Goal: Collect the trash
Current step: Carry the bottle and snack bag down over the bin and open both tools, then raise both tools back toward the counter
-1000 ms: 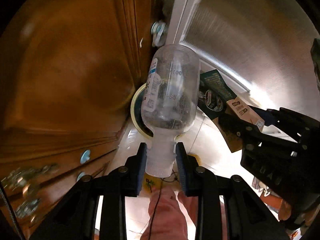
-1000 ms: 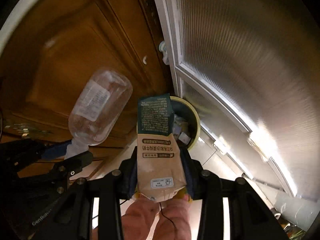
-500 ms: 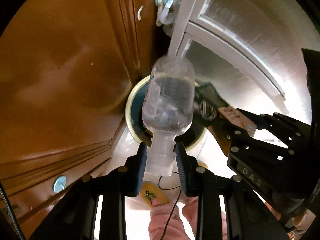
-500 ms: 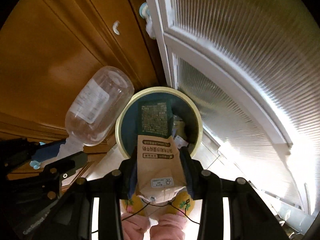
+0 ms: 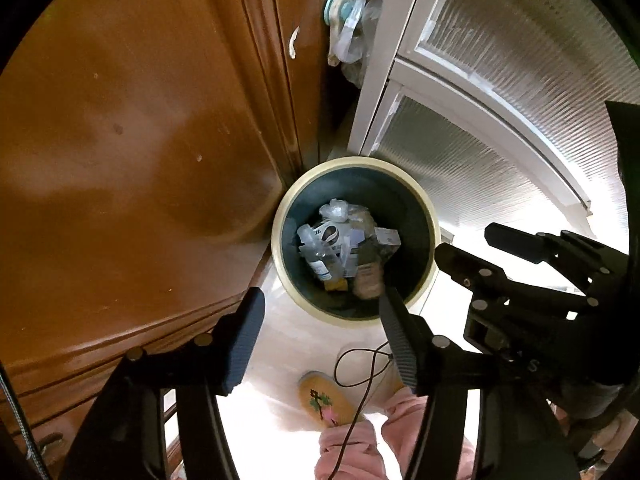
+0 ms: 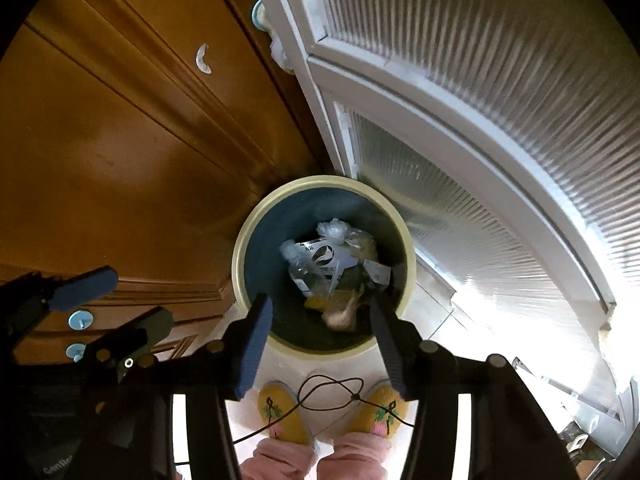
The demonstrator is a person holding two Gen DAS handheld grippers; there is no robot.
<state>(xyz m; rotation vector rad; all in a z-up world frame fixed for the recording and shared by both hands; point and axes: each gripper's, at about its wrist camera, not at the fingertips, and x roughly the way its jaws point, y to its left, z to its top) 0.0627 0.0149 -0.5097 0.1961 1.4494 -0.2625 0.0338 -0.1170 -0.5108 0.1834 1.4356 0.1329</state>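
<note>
A round bin with a cream rim (image 5: 430,216) (image 6: 408,248) and dark inside stands on the floor below both grippers. In it lie the clear plastic bottle (image 5: 318,254) (image 6: 302,270), the brown paper packet (image 5: 370,278) (image 6: 344,310) and other scraps. My left gripper (image 5: 320,340) is open and empty above the bin's near rim. My right gripper (image 6: 320,342) is open and empty above the bin too. The right gripper shows at the right of the left wrist view (image 5: 532,280); the left gripper shows at the left of the right wrist view (image 6: 100,308).
A brown wooden cabinet (image 5: 140,160) (image 6: 120,140) stands to the left of the bin. A white-framed ribbed glass door (image 5: 500,100) (image 6: 480,120) is to the right. The person's yellow slippers (image 6: 284,412) and a thin black cable (image 6: 332,396) are on the pale floor in front.
Both grippers opened. The bottle dropped from the left gripper and the packet from the right one into the bin. Both views tilted down over the bin.
</note>
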